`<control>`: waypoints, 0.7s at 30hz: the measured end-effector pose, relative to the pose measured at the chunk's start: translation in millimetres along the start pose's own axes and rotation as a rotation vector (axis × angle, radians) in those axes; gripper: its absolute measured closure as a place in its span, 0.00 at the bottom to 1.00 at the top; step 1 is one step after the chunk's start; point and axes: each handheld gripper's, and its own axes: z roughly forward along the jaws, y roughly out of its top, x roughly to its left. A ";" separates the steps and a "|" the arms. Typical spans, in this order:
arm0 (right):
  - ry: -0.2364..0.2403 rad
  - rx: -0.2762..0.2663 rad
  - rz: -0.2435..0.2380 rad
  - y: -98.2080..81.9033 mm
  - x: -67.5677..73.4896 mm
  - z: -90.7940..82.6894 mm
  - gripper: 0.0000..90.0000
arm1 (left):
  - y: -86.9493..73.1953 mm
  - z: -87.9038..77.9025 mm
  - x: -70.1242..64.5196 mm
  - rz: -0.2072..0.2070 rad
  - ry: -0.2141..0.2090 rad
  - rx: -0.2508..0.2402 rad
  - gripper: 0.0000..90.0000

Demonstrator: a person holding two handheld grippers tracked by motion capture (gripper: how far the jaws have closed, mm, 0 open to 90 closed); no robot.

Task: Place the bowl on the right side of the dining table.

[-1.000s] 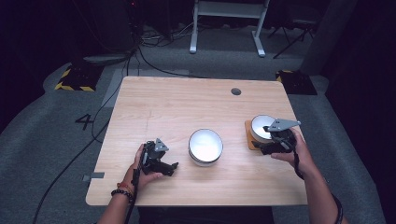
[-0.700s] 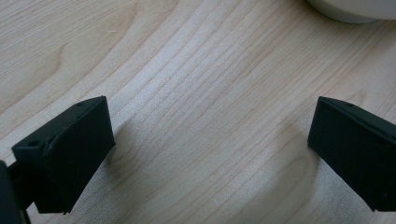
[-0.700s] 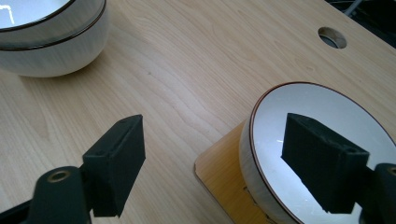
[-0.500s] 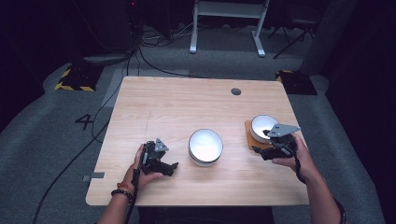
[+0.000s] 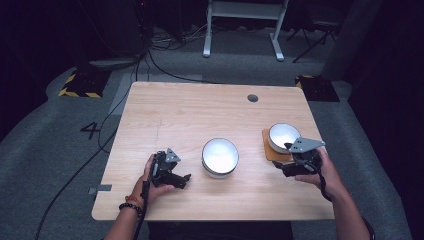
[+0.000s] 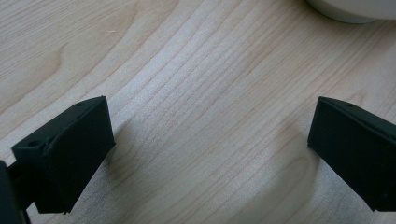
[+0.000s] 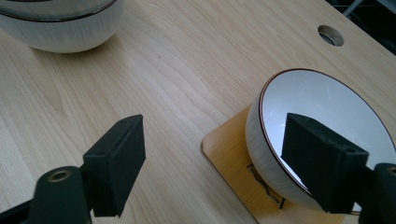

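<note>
A white bowl (image 5: 281,135) with a dark rim stands on a small wooden coaster (image 5: 268,151) at the table's right side. My right gripper (image 5: 287,162) is just in front of it, open. In the right gripper view (image 7: 219,163) one jaw stands before the bowl (image 7: 322,100) and the other over bare wood beside the coaster (image 7: 229,149). A second, larger white bowl (image 5: 220,156) sits mid-table. My left gripper (image 5: 184,178) rests left of it, open, with only wood between its jaws (image 6: 210,154); that bowl's edge (image 6: 355,9) shows at the top right.
The wooden table (image 5: 190,115) has a round cable hole (image 5: 252,98) at its back right. The larger bowl (image 7: 56,28) appears at the top left of the right gripper view. Cables and a stand's feet lie on the grey floor beyond the table.
My right gripper has drawn back a little toward the table's near edge, uncovering more of the bowl on the coaster. The left gripper has stayed put.
</note>
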 end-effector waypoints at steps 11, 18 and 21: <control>-0.032 0.001 -0.003 -14.0 1.5 -10.8 0.25 | 0.0 0.0 0.0 0.000 0.000 0.000 0.00; -0.044 -0.003 0.013 -22.9 1.1 -17.0 0.25 | 0.0 0.0 0.0 0.000 0.000 0.000 0.00; -0.049 -0.001 0.013 -26.6 0.1 -18.0 0.25 | 0.0 0.0 0.0 0.000 0.000 0.000 0.00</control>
